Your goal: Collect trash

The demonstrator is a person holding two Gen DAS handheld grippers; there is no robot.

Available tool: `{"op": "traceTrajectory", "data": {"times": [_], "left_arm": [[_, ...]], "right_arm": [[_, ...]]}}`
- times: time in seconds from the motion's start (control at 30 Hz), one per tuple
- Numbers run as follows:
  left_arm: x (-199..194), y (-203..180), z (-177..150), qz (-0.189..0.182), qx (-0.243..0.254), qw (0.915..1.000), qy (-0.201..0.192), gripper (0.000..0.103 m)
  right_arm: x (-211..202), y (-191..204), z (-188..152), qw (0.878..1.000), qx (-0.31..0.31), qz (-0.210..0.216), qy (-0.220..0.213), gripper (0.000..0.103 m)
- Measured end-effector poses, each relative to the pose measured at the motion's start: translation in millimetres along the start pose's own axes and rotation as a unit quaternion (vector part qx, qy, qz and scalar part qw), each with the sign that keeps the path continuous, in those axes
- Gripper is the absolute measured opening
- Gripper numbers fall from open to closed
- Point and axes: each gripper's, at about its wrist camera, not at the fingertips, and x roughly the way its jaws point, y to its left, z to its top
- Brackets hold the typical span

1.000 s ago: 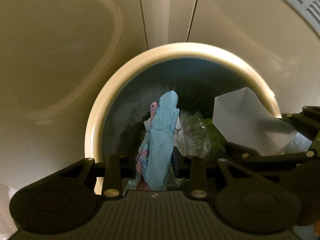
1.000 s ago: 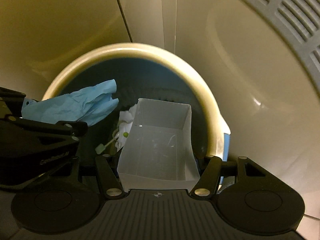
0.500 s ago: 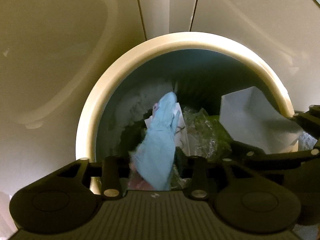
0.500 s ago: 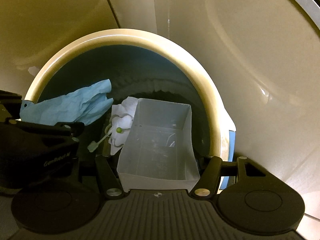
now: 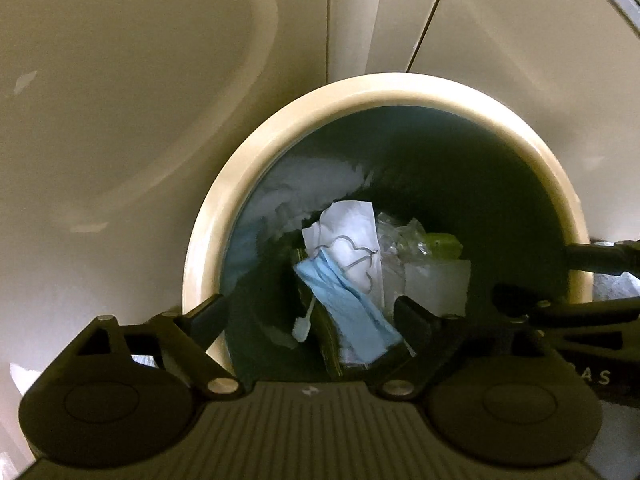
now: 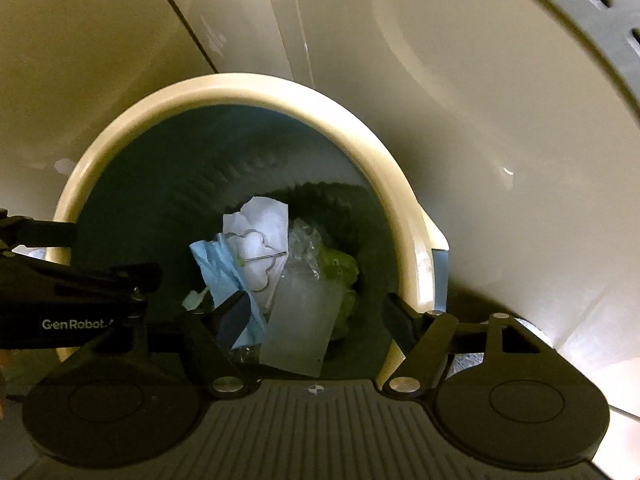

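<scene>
Both grippers point down over a round bin with a cream rim (image 5: 248,184) (image 6: 120,132) and a dark liner. My left gripper (image 5: 310,316) has its jaws opening, with nothing held between them. A blue glove (image 5: 348,308) (image 6: 218,276) lies loose on the trash below. My right gripper (image 6: 320,312) is also opening and holds nothing. A clear white plastic box (image 6: 300,320) (image 5: 436,284) rests tilted inside the bin beneath it. The heap also holds white paper with a bent wire (image 5: 352,236) and a green wrapper (image 6: 340,268).
Beige panels surround the bin on every side. A grey vent grille (image 6: 592,8) sits at the top right. The left tool's black body (image 6: 80,280) crosses the bin's left rim, and the right tool (image 5: 580,312) crosses its right rim.
The left jaws spread and the blue glove dropped out of them into the bin. The right jaws widened and the white box fell from them onto the trash.
</scene>
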Motion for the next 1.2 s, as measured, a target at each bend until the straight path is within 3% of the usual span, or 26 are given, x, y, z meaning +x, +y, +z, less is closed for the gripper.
{"op": "traceTrajectory", "data": {"times": [0.07, 0.13, 0.43, 0.6, 0.83, 1.0, 1.07, 1.2], "left_arm": [[-10.6, -0.3, -2.8, 0.010, 0.003, 0.9999, -0.004, 0.098], [-25.7, -1.5, -7.5, 0.025, 0.014, 0.9993, -0.023, 0.103], [-85.2, -3.0, -38.5, 0.049, 0.032, 0.9943, -0.089, 0.103], [-105.1, -6.3, -56.5, 0.066, 0.040, 0.9920, -0.100, 0.103], [-145.1, 1.5, -83.1, 0.045, 0.018, 0.9896, -0.135, 0.103], [-175.7, -16.3, -99.6, 0.077, 0.081, 0.9769, -0.182, 0.103], [-182.9, -20.8, -105.6, 0.083, 0.083, 0.9734, -0.197, 0.103], [-191.3, -19.7, -108.7, 0.060, 0.065, 0.9769, -0.194, 0.103]], "right_arm": [[-3.4, 2.1, -2.0, 1.000, -0.004, 0.001, -0.004, 0.079], [-14.7, 2.5, -5.4, 1.000, -0.012, -0.014, -0.015, 0.091], [-70.6, 6.7, -32.2, 0.995, -0.051, -0.015, -0.087, 0.103], [-90.2, 16.5, -49.7, 0.991, -0.069, -0.023, -0.114, 0.103], [-124.2, 19.6, -73.2, 0.986, -0.080, -0.024, -0.147, 0.103], [-142.7, 20.8, -88.6, 0.983, -0.079, -0.024, -0.163, 0.103], [-149.2, 21.3, -95.0, 0.982, -0.081, -0.026, -0.168, 0.103], [-162.5, 19.6, -104.6, 0.980, -0.077, -0.032, -0.180, 0.103]]}}
